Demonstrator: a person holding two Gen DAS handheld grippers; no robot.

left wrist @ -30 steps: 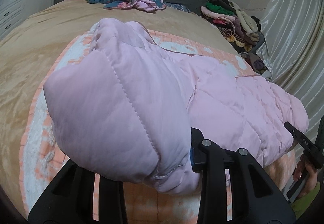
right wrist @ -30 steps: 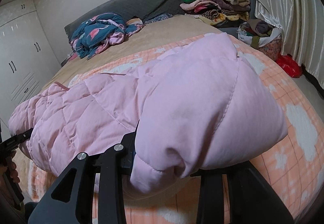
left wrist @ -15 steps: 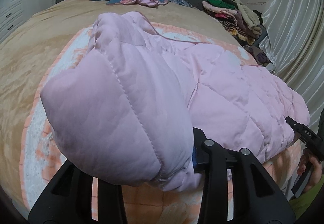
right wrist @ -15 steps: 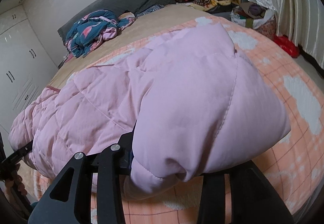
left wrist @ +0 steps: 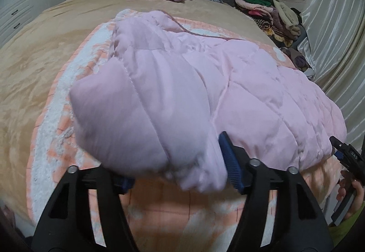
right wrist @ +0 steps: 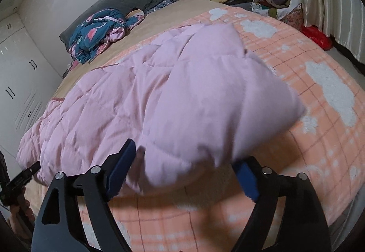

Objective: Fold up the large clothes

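Pink quilted fabric fills both views: a padded jacket (left wrist: 205, 92) lies across the near edge of the bed (left wrist: 34, 69), on an orange checked blanket (right wrist: 319, 115) with white cloud shapes. The left gripper (left wrist: 180, 174) is opening its jaws, and the puffy near-left end of the jacket sits between them, not pinched any more. The right gripper (right wrist: 182, 174) is also opening; the near-right end sits loosely between its blue pads (right wrist: 121, 170). Both ends look blurred, so they are probably dropping onto the blanket.

I judge that one fold is being laid down now. The risk comes from the filling: such padding is springy, so the folded part may puff up and roll open again once nothing holds it. The fabric also looks smooth, and this side hangs close to the near edge of the bed, so the bulk could slide off. A pad could catch the hem when it pulls away.
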